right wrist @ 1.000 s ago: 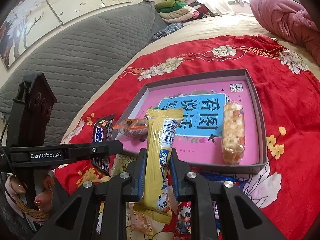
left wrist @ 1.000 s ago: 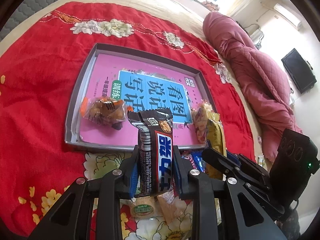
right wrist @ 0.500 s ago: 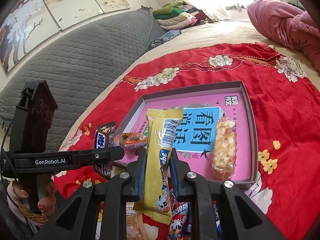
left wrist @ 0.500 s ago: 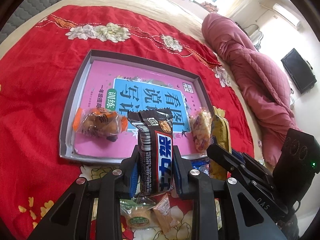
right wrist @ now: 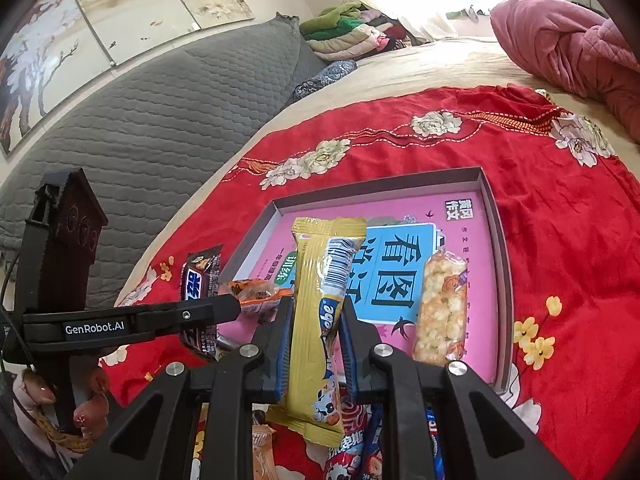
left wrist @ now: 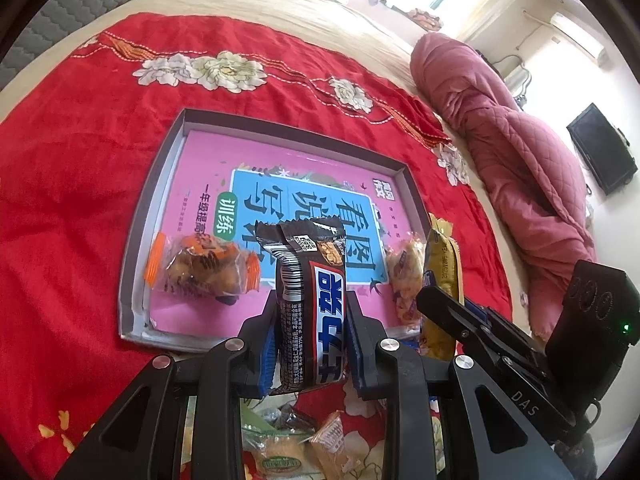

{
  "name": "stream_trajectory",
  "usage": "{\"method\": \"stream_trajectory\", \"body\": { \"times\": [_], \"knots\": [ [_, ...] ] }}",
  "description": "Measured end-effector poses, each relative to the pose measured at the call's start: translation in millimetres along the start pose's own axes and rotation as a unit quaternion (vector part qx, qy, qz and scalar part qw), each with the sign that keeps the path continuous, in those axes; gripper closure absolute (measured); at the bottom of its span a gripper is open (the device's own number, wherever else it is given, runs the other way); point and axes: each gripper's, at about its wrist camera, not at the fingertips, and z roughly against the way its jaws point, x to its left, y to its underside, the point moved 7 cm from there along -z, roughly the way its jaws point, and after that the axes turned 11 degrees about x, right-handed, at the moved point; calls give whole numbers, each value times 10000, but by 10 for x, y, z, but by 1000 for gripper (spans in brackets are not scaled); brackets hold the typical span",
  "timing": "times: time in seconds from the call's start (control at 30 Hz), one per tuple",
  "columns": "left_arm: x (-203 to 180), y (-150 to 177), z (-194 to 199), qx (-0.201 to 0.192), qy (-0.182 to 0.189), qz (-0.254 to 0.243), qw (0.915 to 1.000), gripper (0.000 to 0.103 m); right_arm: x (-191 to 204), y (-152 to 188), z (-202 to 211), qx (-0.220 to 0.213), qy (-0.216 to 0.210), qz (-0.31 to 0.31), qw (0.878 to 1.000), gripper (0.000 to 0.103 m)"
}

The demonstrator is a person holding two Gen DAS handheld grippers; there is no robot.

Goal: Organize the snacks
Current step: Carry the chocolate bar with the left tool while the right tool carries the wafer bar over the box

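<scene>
My left gripper (left wrist: 311, 312) is shut on a dark chocolate bar (left wrist: 310, 300) that stands upright between its pads, above the near edge of a grey tray (left wrist: 136, 236). A pink and blue book lines the tray. Inside it lie an orange-wrapped snack (left wrist: 202, 266) at the left and a puffed rice bar (left wrist: 404, 276) at the right. My right gripper (right wrist: 314, 328) is shut on a yellow wafer bar (right wrist: 320, 308), held upright over the near edge of the tray (right wrist: 502, 280). The rice bar (right wrist: 440, 308) lies to its right. The left gripper (right wrist: 132, 322) with the chocolate bar (right wrist: 198, 280) shows at its left.
A red floral blanket (left wrist: 60, 184) covers the bed under the tray. Several loose snack packets (left wrist: 288, 444) lie on it near me, below both grippers (right wrist: 360, 444). A pink quilt (left wrist: 520, 152) is bundled at the far right and a grey padded headboard (right wrist: 140, 128) runs along the left.
Both grippers keep their hold on their bars. The tray and its snacks have drifted a little farther off in both views; the right gripper has shifted slightly across the bed.
</scene>
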Motion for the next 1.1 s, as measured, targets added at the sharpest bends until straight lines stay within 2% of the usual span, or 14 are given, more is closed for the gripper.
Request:
{"method": "stream_trajectory", "body": {
  "times": [0.4, 1.1],
  "knots": [
    [18, -170, -174, 20, -98, 85, 9999, 73, -62, -109, -112, 1, 123, -11, 9999, 81],
    [-13, -165, -519, 308, -214, -43, 9993, 73, -189, -133, -384, 208, 550, 27, 9983, 81]
  ]
}}
